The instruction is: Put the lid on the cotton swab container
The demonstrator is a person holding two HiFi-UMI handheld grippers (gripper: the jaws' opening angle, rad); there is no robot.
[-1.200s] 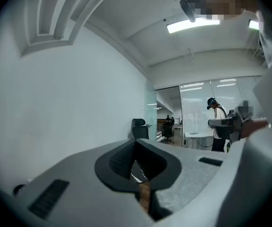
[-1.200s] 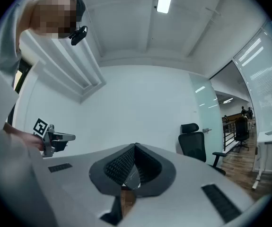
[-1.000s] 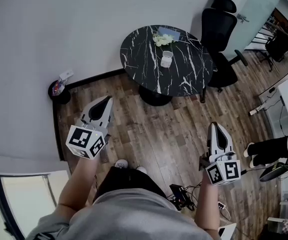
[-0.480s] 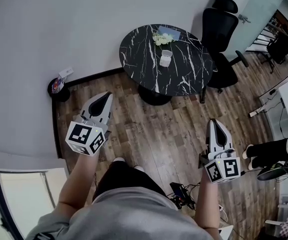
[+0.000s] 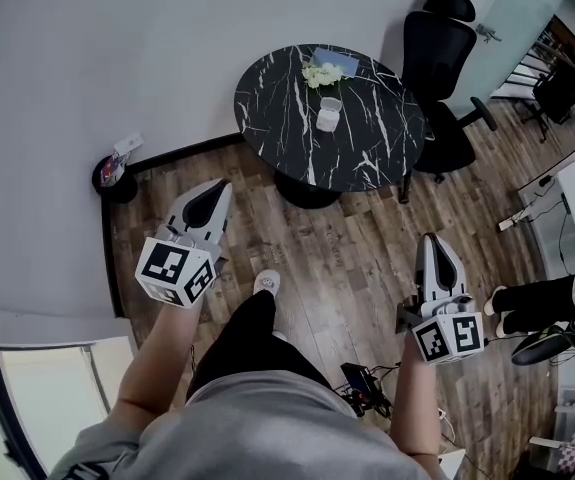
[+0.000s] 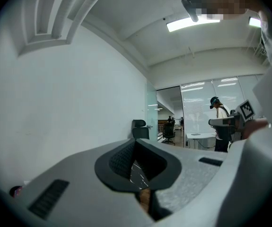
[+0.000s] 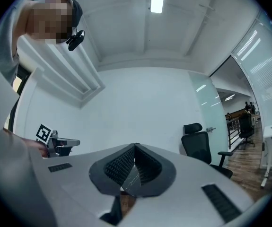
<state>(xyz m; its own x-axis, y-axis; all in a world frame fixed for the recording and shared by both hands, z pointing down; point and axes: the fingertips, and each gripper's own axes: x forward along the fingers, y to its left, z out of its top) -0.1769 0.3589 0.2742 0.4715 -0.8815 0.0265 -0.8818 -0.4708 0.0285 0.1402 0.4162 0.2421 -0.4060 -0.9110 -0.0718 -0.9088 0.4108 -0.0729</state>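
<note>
A small clear container (image 5: 328, 114) stands near the middle of the round black marble table (image 5: 367, 158), far ahead of me. Behind it lie a white tuft (image 5: 319, 75) and a flat pale blue piece (image 5: 340, 62). From here I cannot tell which of these is the lid. My left gripper (image 5: 218, 188) hangs over the wooden floor, shut and empty, well short of the table. My right gripper (image 5: 433, 241) is also shut and empty, lower at the right. In both gripper views the jaws meet at their tips, left gripper (image 6: 136, 141) and right gripper (image 7: 135, 145).
A black office chair (image 5: 442, 58) stands at the table's right. A small black bin (image 5: 115, 176) sits by the wall at the left. My own shoe (image 5: 265, 282) is stepping forward on the floor. Another person's legs (image 5: 532, 298) and floor cables (image 5: 362, 388) are at the right.
The person has stepped forward, one foot swinging ahead between the grippers. Both grippers have shifted slightly and stay shut. The table sits a little higher in the view.
</note>
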